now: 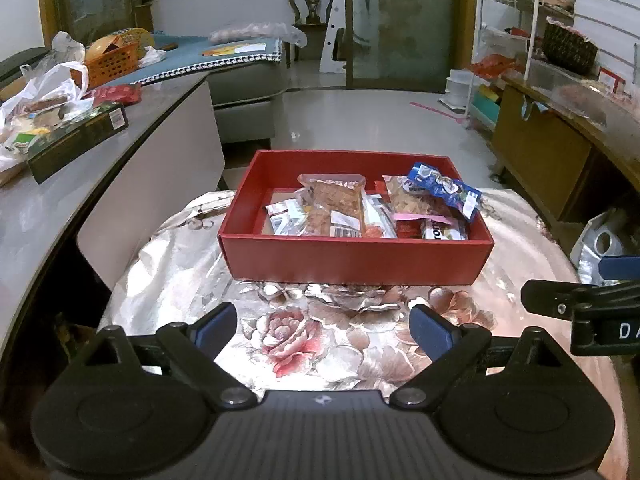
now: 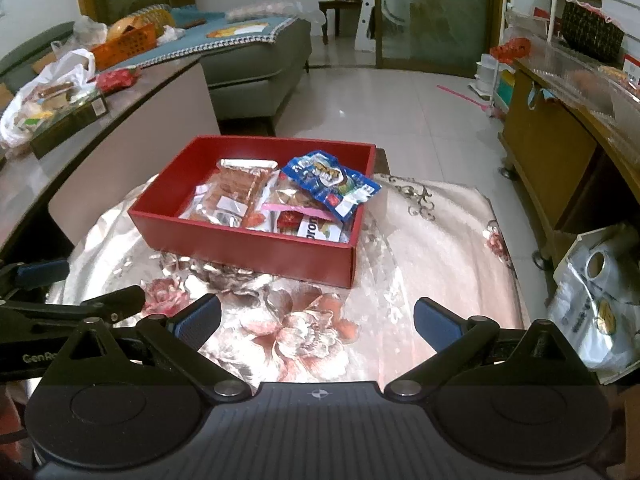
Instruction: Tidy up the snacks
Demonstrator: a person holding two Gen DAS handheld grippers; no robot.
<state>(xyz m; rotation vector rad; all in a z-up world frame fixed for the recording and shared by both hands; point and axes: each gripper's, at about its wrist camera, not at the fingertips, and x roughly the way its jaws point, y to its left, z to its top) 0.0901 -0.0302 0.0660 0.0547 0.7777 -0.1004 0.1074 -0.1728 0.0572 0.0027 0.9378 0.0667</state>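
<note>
Here the red box sits on the floral cloth covering the desk, with the snacks packed inside it. A blue packet lies on top at the box's right end. Both claws hang just short of the box: the left claw gapes wide with nothing in it, and the right claw is likewise spread and empty.
</note>
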